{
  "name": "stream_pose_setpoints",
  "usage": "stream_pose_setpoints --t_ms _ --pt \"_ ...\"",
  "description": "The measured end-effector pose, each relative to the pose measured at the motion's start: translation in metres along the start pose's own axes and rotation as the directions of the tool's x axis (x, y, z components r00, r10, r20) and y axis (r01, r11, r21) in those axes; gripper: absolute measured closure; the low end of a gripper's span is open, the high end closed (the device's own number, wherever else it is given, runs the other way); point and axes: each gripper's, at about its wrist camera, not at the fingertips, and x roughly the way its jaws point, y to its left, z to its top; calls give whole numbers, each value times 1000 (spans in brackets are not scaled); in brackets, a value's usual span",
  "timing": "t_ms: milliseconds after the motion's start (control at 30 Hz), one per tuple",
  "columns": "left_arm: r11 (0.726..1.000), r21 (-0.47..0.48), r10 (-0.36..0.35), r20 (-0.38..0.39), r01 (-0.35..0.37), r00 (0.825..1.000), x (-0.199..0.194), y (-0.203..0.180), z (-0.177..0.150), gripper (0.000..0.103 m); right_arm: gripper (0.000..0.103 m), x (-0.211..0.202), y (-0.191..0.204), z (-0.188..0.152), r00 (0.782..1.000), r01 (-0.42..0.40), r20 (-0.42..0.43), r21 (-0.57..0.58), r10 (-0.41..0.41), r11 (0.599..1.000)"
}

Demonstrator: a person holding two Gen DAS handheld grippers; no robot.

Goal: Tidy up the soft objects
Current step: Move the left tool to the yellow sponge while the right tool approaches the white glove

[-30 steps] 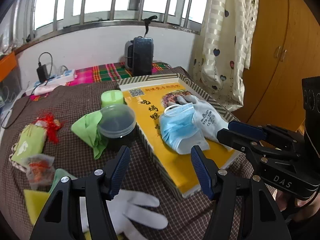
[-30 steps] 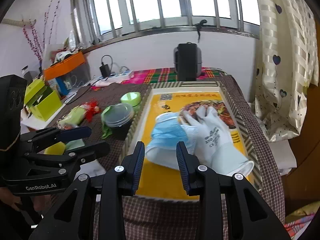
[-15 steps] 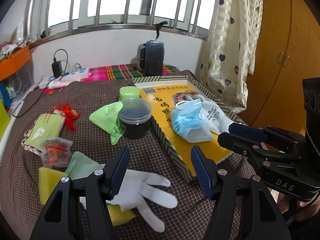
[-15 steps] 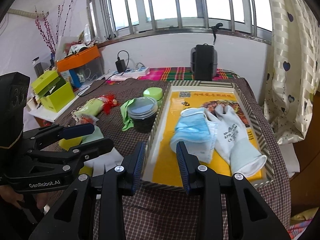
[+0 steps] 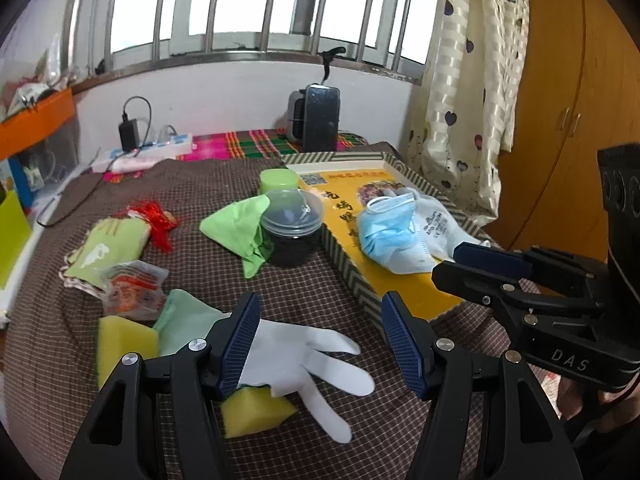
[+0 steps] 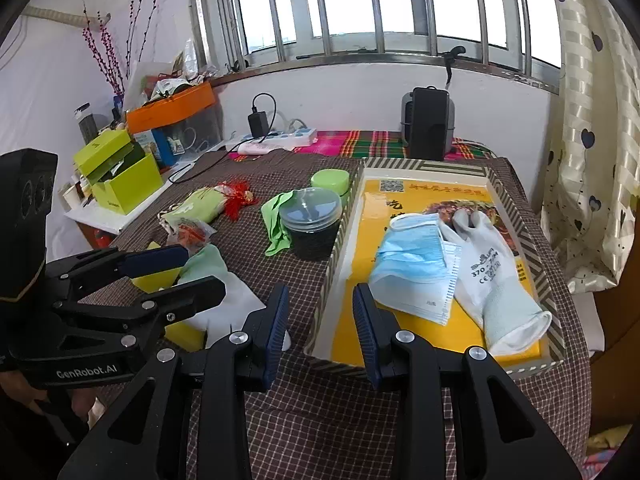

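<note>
Both grippers have drawn back, empty, above the smooth white glove.

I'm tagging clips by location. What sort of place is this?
Probably a room in a home: a barred window with a heart-print curtain, a wooden wardrobe, and a table under a checked tablecloth.

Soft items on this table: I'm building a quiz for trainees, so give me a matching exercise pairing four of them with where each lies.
Things:
1. blue face mask
2. white glove
3. green cloth
4. grey work glove

Places:
A. against the dark lidded container
B. in the tray, beside the mask
C. on the tablecloth, over a yellow sponge
D. in the tray, overlapping the grey glove

Pairs: 1-D, 2-C, 3-A, 4-B
</note>
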Motion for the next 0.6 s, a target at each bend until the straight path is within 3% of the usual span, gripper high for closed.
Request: stream_pose_setpoints --t_ms 600 --pt "999 -34 25 -21 -25 999 1 14 -4 40 69 10 10 3 999 -38 -19 -25 37 999"
